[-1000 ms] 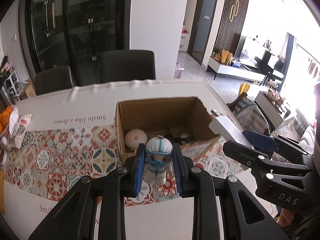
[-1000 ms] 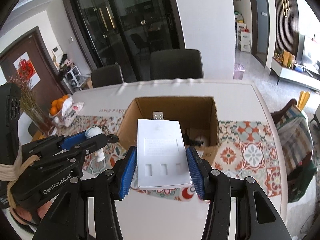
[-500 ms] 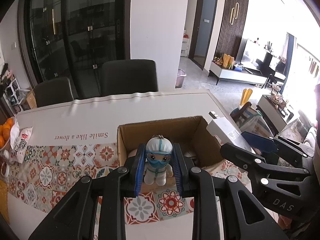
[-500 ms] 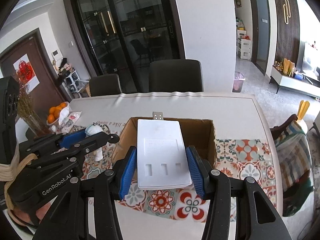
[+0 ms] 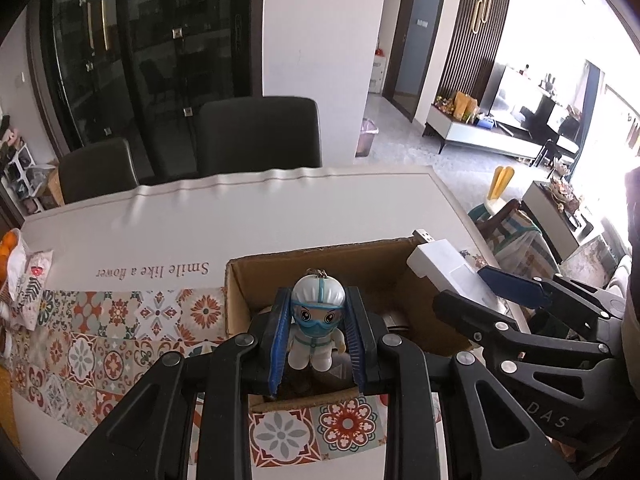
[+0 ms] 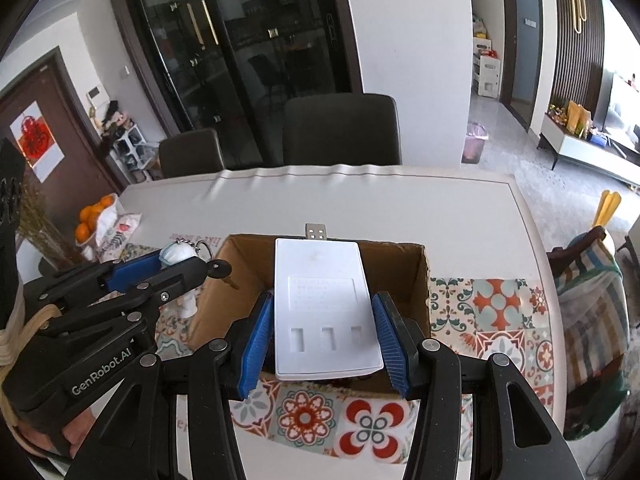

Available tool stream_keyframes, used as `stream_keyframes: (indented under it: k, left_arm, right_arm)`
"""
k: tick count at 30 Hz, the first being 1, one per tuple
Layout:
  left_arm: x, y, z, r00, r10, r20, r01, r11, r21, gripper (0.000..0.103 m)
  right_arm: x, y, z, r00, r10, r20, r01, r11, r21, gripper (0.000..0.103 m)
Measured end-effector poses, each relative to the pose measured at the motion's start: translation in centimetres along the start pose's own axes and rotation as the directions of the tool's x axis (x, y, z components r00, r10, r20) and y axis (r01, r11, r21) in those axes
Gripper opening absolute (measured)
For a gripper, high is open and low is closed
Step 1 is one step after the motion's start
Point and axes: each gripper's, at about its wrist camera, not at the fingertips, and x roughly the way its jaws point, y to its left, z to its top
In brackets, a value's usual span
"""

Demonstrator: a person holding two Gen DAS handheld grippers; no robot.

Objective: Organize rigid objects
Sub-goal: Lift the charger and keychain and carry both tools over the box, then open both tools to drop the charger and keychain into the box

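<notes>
**A:** Two grippers hung over one cardboard box [image 6: 416, 276] on the bench [image 5: 280, 208]. What did each carry?

**B:** The right gripper [image 6: 322, 344] was clamped on a flat white adapter [image 6: 324, 308], blue pads pressed to its long sides, its metal USB plug [image 6: 316, 231] pointing past the box's far wall. The left gripper [image 5: 318, 340] was closed on a small figurine [image 5: 316, 328] in a white suit and blue goggles, held upright between the pads above the open box.

**A:** Where did they sit relative to each other?

**B:** Side by side, near but apart. The right wrist view showed the left gripper [image 6: 168, 268] at the box's left edge, a key ring [image 6: 204, 248] dangling from the figurine's head.

**A:** Anything hard to make out?

**B:** The box's contents. Both grippers and their loads covered most of the inside; only dark, unclear shapes showed.

**A:** And around it?

**B:** A patterned tile runner [image 6: 496, 312] under the box, two dark chairs [image 5: 260, 136] behind the bench, and oranges [image 6: 90, 220] with a printed bag at the left end.
</notes>
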Motion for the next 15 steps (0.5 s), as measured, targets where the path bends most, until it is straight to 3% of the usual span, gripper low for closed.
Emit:
stream_keyframes:
  k: [12, 14, 15]
  left_arm:
    - [3.9, 1.2, 0.0, 0.996, 0.026, -0.086, -0.028, 0.999, -0.021, 0.027]
    - [3.8, 1.6, -0.2, 0.995, 0.044, -0.089, -0.047, 0.998, -0.033, 0.03]
    - [3.8, 1.8, -0.3, 0.994, 0.052, -0.093, -0.056, 0.998, -0.038, 0.036]
  right_arm:
    - [3.9, -0.9, 0.5, 0.997, -0.016, -0.079, 0.017, 1.0, 0.01, 0.05]
    - [4.3, -0.9, 0.5, 0.996, -0.018, -0.085, 0.019, 1.0, 0.008, 0.05]
    - [4.5, -0.9, 0.5, 0.996, -0.019, -0.089, 0.019, 1.0, 0.008, 0.05]
